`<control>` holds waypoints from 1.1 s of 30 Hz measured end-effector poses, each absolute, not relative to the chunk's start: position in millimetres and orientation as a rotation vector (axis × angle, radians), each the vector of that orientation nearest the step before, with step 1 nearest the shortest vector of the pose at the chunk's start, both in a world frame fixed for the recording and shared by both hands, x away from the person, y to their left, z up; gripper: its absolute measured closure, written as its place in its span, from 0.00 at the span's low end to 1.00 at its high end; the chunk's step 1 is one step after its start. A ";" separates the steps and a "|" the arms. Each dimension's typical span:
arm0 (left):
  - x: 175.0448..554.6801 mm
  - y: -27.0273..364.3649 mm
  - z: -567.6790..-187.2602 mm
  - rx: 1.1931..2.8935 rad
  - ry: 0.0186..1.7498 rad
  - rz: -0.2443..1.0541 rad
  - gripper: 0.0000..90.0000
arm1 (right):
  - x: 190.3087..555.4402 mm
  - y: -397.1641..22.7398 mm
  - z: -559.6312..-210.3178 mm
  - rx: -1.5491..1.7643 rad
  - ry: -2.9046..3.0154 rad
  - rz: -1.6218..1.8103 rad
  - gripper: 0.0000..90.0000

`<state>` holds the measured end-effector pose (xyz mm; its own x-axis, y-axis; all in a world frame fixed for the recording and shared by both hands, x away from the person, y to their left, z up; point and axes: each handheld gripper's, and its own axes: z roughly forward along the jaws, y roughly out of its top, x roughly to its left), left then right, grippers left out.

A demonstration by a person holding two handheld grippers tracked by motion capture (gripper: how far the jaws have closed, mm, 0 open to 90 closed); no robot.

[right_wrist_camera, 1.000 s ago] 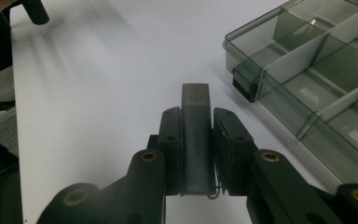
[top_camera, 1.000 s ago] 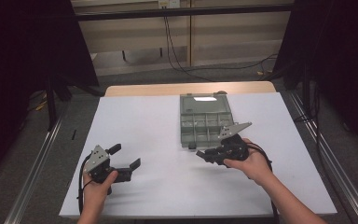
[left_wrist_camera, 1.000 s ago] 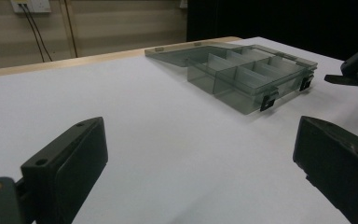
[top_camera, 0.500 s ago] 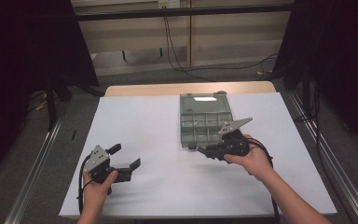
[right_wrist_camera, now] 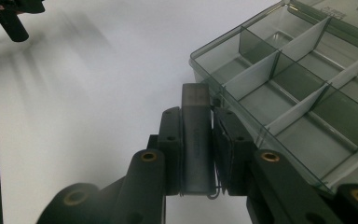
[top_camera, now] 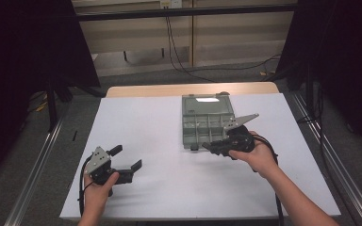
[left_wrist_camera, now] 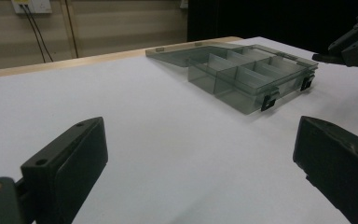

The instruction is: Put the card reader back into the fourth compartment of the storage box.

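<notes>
My right hand [top_camera: 259, 157] reaches in from the near edge with the forearm angled toward the middle, and my right gripper [right_wrist_camera: 196, 140] lies low and nearly level, its jaws clamped on a small grey rectangular block [right_wrist_camera: 196, 140]. The block stands lengthwise between the pads, its long axis running along the jaws and its free end pointing ahead, just short of the near corner of the compartment box [right_wrist_camera: 307, 84]. That clear grey box lies ahead and to the side of the jaws, its lid [top_camera: 206, 102] laid flat open beyond it and its dividers bare. My left hand [top_camera: 96, 188] rests well apart near the table's front edge, and my left gripper [left_wrist_camera: 200, 154] has its jaws spread wide with nothing between them, aimed across at the box. Everything sits on a white sheet [top_camera: 160, 141] covering a wooden table [top_camera: 146, 90]; beyond it are cables [top_camera: 179, 52] along a pale wall and dark curtains [top_camera: 23, 56] at both sides.
</notes>
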<state>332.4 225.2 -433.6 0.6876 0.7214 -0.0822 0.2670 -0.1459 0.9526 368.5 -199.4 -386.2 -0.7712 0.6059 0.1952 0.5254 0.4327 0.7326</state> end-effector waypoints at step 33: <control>332.6 224.9 -434.0 1.721 0.800 0.477 0.04 | 385.4 -212.6 -382.3 1.094 2.531 1.230 0.82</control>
